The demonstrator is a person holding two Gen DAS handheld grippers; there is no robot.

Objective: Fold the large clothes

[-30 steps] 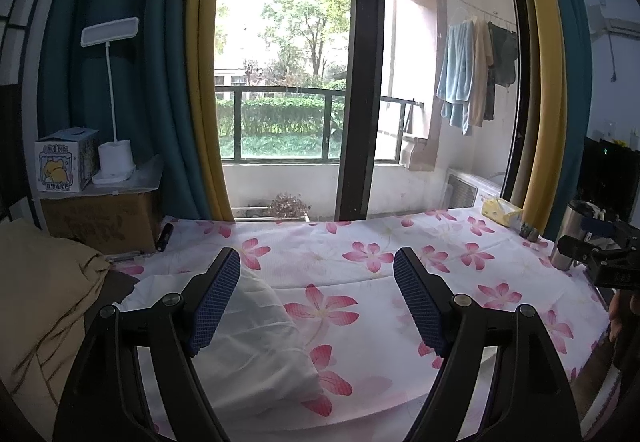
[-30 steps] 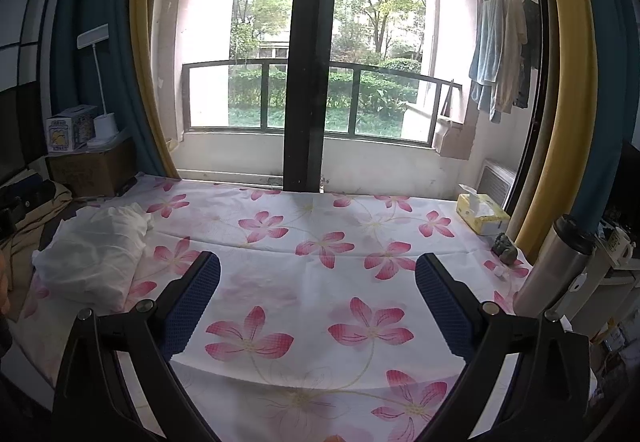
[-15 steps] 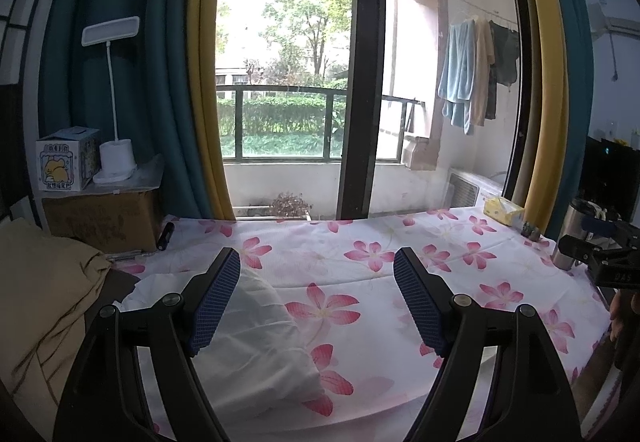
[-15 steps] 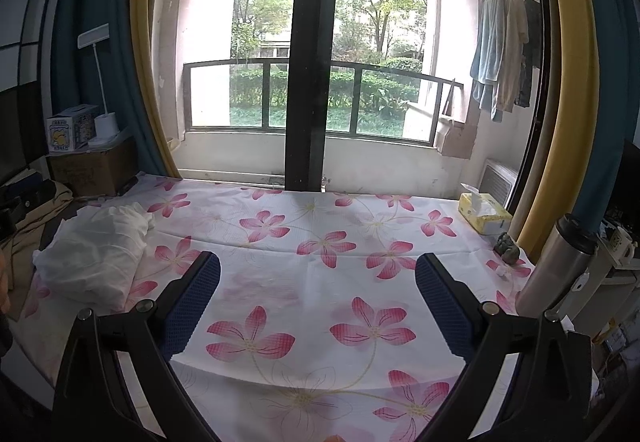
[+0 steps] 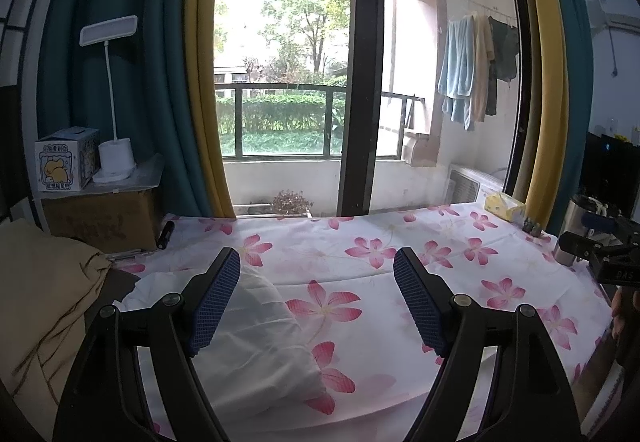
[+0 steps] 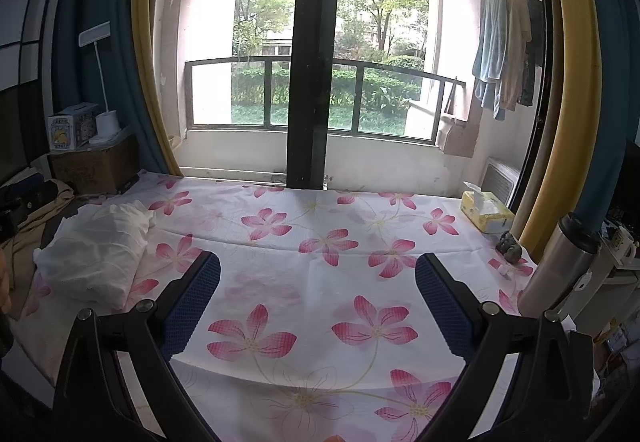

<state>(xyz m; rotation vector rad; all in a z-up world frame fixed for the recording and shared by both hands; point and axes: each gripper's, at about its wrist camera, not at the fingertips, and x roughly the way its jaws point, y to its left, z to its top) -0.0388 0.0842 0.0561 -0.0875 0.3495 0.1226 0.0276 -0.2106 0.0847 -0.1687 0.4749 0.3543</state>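
The left gripper [image 5: 317, 302] and the right gripper [image 6: 318, 308] both hang above the table with their blue-padded jaws spread wide, nothing between them. The folded white fabric garment [image 6: 94, 254] lies near the left edge of the table, on the white cloth with pink flowers [image 6: 320, 242]. A yellow tissue box [image 6: 486, 212] sits at the far right corner, a steel flask [image 6: 560, 266] beside the right edge

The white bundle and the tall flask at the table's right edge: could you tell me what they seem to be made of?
White bundle: thin, matte woven fabric, probably cotton; it lies in soft creases and folds. Tall flask: apparently brushed stainless steel with a dull sheen, topped by a dark, likely plastic, lid.
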